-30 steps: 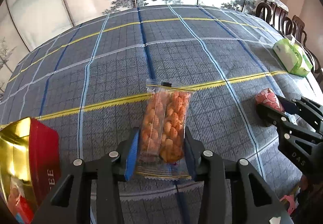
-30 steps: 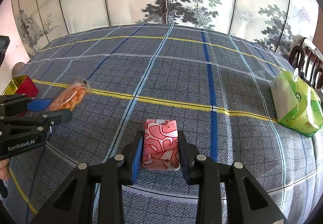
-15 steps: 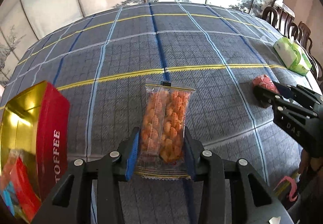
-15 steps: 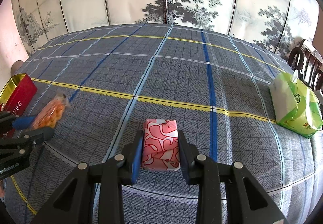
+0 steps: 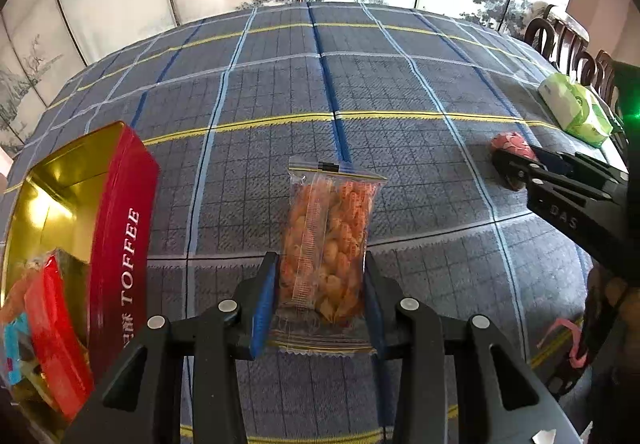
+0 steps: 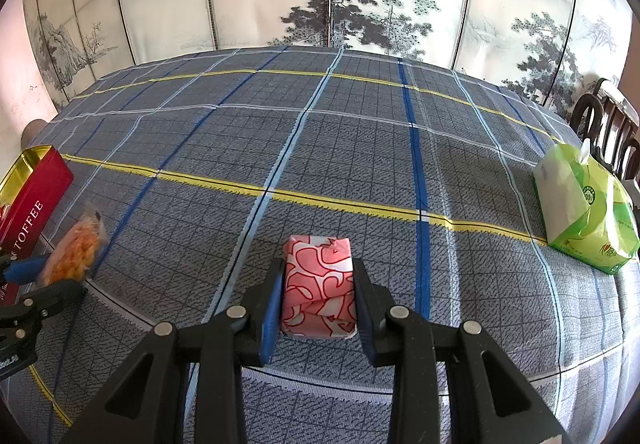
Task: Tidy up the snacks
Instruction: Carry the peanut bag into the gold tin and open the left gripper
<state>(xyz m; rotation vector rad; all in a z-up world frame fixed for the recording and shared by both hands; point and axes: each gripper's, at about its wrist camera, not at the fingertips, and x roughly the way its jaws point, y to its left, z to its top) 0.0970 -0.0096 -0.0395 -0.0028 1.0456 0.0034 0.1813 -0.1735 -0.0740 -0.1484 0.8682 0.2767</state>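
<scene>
Our left gripper (image 5: 320,296), clamped on the orange snack bag (image 5: 330,240), has swung closer to the red toffee tin (image 5: 120,228) — drop-off looks next. Right gripper (image 6: 318,304) hasn't budged, pinching the pink packet (image 6: 318,284) above the table (image 6: 360,147).

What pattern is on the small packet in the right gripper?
Pink with red swirls, clearest in right wrist view.

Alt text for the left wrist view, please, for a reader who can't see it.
The left claw grips a clear packet of orange snacks above a blue plaid tablecloth. An open red toffee tin holding other snacks sits at left; at right, the right claw holds a pink wrapped snack.
</scene>
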